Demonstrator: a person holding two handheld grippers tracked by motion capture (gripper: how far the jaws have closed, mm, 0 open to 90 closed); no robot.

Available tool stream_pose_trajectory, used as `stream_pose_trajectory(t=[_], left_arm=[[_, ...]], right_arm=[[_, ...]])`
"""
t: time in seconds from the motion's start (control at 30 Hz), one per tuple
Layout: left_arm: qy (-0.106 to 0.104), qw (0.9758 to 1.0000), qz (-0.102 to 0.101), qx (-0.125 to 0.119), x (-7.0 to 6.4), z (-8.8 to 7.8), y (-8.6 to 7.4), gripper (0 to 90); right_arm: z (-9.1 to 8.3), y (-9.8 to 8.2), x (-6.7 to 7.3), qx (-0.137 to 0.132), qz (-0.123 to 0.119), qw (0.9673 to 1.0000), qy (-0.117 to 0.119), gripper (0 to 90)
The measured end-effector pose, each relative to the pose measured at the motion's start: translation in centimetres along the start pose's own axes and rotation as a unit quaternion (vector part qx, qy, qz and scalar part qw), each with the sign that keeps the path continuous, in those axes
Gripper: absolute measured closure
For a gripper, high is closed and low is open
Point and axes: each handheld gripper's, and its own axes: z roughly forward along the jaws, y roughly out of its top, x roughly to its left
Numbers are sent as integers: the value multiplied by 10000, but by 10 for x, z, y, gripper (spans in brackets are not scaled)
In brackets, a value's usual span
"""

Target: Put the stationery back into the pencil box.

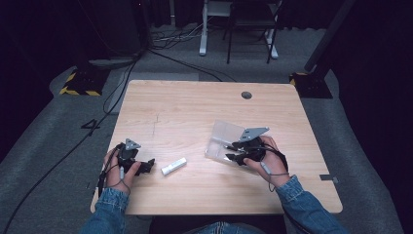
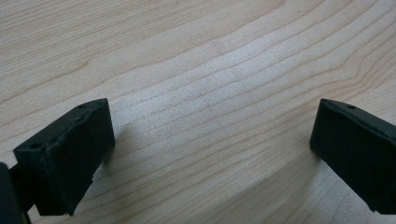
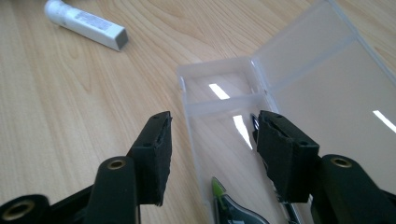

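Left gripper [image 1: 146, 167] rests at 7 o'clock on the table [image 1: 185, 105], jaws wide, nothing between them. White tube [image 1: 174, 166] lies loose at 6 o'clock, just right of it, not yet packed. Clear case [image 1: 221, 139] sits open at 4 o'clock; something with a green tip [image 3: 217, 189] already lies inside. Right gripper [image 3: 212, 154] hangs over the case rim, jaws part open, empty. Judgement: roughly halfway; tube and lid remain.

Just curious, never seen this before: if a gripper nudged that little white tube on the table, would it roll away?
Probably only partly. The white tube has a round cap at one end and a flat, squarish other end, so it would likely swing or slide. It looks small and light, lying flat on the smooth table.
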Motion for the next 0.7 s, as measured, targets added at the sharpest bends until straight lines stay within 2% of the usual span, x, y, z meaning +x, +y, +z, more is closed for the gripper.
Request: stream_pose_trajectory(t=[0.27, 0.47, 0.5, 0.63, 0.7], left_arm=[[7, 10000, 4, 7, 0, 0, 0, 3], [-47, 10000, 43, -23, -3, 0, 0, 15], [-41, 10000, 63, -59, -4, -1, 0, 30], [24, 9999, 42, -108, -8, -4, 2, 189], [27, 9999, 60, -131, -11, -5, 3, 170]], right_arm=[[-7, 6, 19, -194, -134, 9996, 149, 434], [-10, -2, 36, -313, -140, 9990, 281, 405], [-10, -5, 38, -329, -142, 9989, 308, 405], [-13, -14, 48, -337, -194, 9986, 365, 405], [-13, -18, 51, -327, -237, 9984, 384, 406]])
